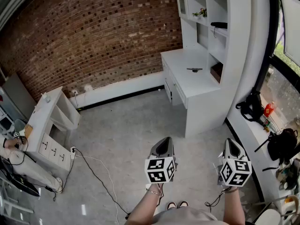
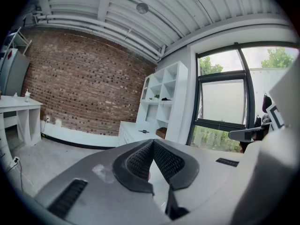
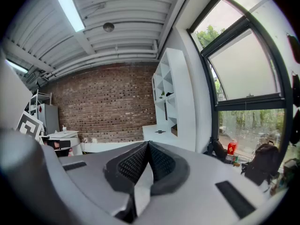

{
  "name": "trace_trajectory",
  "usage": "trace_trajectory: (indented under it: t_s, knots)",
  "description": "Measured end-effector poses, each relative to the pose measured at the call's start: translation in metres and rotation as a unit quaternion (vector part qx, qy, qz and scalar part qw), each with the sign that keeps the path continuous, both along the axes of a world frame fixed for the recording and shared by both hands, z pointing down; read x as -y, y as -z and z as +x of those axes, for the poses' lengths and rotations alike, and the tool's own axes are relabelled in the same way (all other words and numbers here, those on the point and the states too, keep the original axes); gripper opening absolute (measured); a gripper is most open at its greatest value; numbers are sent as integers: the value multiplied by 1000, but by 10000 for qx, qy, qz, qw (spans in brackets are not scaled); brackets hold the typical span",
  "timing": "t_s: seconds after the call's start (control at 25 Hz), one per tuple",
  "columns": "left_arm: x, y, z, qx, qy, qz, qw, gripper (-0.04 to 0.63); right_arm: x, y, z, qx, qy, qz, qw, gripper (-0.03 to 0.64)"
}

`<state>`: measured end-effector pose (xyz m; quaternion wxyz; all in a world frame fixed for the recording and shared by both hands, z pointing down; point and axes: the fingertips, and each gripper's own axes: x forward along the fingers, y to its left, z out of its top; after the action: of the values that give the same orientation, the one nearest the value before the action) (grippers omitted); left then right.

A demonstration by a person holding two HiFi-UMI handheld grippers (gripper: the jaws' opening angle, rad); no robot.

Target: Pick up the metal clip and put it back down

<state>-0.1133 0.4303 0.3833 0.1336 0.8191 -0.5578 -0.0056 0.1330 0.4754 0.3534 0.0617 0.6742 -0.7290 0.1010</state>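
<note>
Judged to be the approach, ahead of any pick-up; nothing grasped yet. Held out low over the grey concrete floor: left gripper and right gripper, side by side and pointing forward. In the left gripper view, left gripper closed, ribbed black pads meeting at the tip with nothing between them; in the right gripper view, right gripper likewise closed and empty.

Well ahead of both grippers, roughly between their two lines of aim: the small dark metal clip, lying flat on the top of the white desk; seen also beyond the tips as a tiny dark mark in the left gripper view and in the right gripper view; too small there to make out its shape. Just past the clip, away from the grippers: the tall white shelf unit.

Next move, as a judgement: close the long stretch of floor up to the desk; choose one gripper, probably the right, as nearer that side; spread its jaws before the descent; come down over the clip with the pads either side of it, taking care not to nudge so light a thing across the smooth top.
</note>
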Motion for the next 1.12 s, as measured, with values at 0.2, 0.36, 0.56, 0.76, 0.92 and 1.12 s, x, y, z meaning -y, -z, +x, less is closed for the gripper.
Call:
trace_trajectory:
  t_s: [0.2,0.36,0.56,0.76,0.92,1.12]
  knots:
    - [-5,1,-2,57,35,10,10000,11,-4,0,-2,27,31,0,10000,0]
    - [-9,0,-3,104,67,-9,9999,11,-6,-5,-2,38,88,-53,9999,0]
    - [-14,-2,-11,132,97,-37,9999,11,-9,-9,-8,197,154,24,9997,2]
    - [-16,-4,-18,158,135,-55,9998,11,-10,-3,-4,309,67,163,9994,2]
    - [-17,-6,-21,139,180,-69,9997,11,-10,-2,-1,311,39,219,9993,3]
    - [-18,-6,-23,101,258,-76,9996,11,-11,2,3,296,20,266,9992,5]
